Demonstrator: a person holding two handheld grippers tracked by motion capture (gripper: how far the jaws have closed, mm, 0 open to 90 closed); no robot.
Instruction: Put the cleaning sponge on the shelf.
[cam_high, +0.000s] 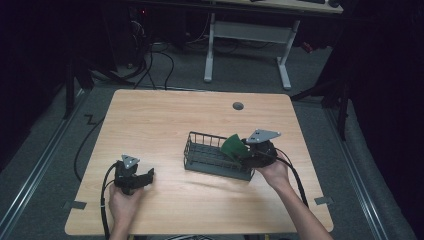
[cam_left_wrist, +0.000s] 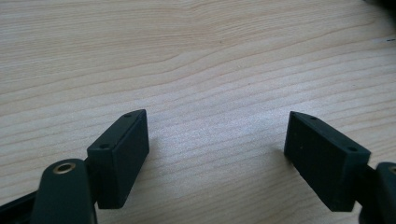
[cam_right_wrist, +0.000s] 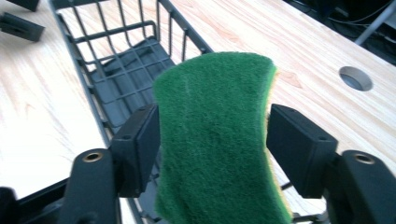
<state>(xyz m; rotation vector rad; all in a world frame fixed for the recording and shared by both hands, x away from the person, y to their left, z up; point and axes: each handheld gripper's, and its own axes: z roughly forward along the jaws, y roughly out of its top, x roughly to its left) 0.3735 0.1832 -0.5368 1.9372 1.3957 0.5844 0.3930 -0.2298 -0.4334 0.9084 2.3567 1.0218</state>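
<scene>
My right tongs (cam_high: 244, 151) are clamped on a green sponge (cam_high: 233, 145), its scouring face toward my camera and a thin yellow layer showing along its edge (cam_right_wrist: 275, 140). In the right gripper view the sponge's long axis runs from 6 to 12 o'clock between the jaws, which pinch it across its narrow waist. The wire basket (cam_high: 200, 152) lies directly beneath and ahead of it: in the high view the sponge hangs over the basket's right end, and the basket's long axis stretches away toward 9 o'clock from my right hand (cam_high: 274, 172). I judge that a short drop would put the sponge inside. My left tongs (cam_high: 142, 180) rest with jaws apart over bare desk (cam_high: 165, 115), at 9 o'clock from the basket and well clear, so the right hand is plainly the nearer one.
</scene>
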